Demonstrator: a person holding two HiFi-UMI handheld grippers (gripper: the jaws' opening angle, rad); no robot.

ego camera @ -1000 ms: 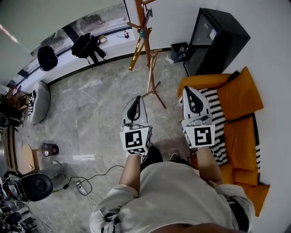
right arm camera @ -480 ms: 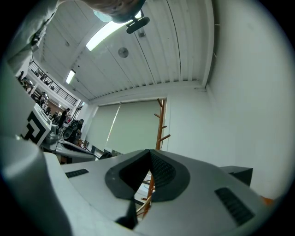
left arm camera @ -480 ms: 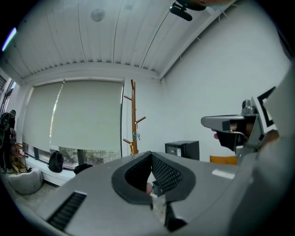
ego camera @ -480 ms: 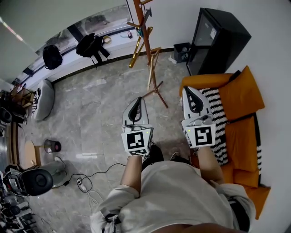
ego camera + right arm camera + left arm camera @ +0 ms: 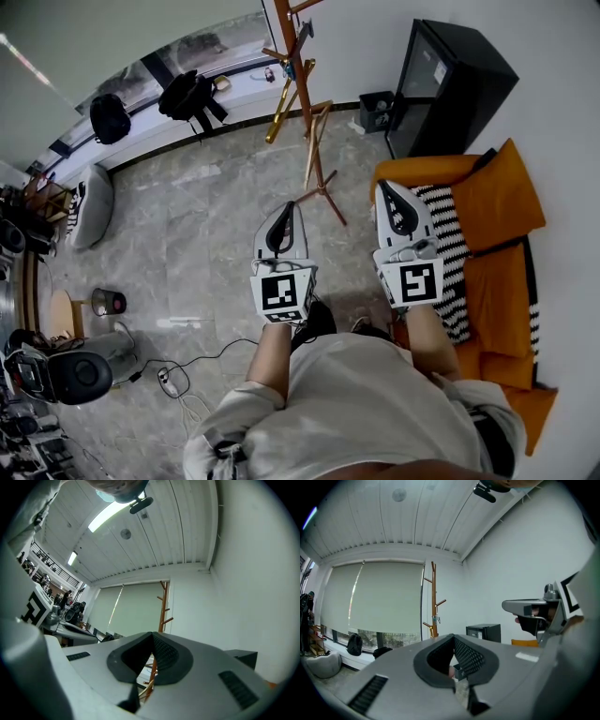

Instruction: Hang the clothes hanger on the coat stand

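While the coat stand (image 5: 302, 94) rises ahead, left gripper (image 5: 287, 204), right gripper (image 5: 385, 186) fingers clenched (empty)

Bright, even daylight from the window (image 5: 131, 80) at upper left; a ceiling strip light (image 5: 110, 513) glares; fisheye bending and dark corners in gripper views

The brown wooden coat stand (image 5: 302, 94) stands on the grey stone floor (image 5: 206, 216), near the far wall. To its right, in the far right corner of the floor, is the black box-shaped cabinet (image 5: 450, 84). The small dark bin (image 5: 373, 108) is between the two. The orange fabric sofa (image 5: 497, 206) lies along the right wall, before the cabinet, and the black-and-white striped cloth (image 5: 452, 253) lies on it. Left of the stand, a black backpack (image 5: 192, 94) sits on the white window ledge (image 5: 150, 141); a second black backpack (image 5: 110, 117) sits further left.
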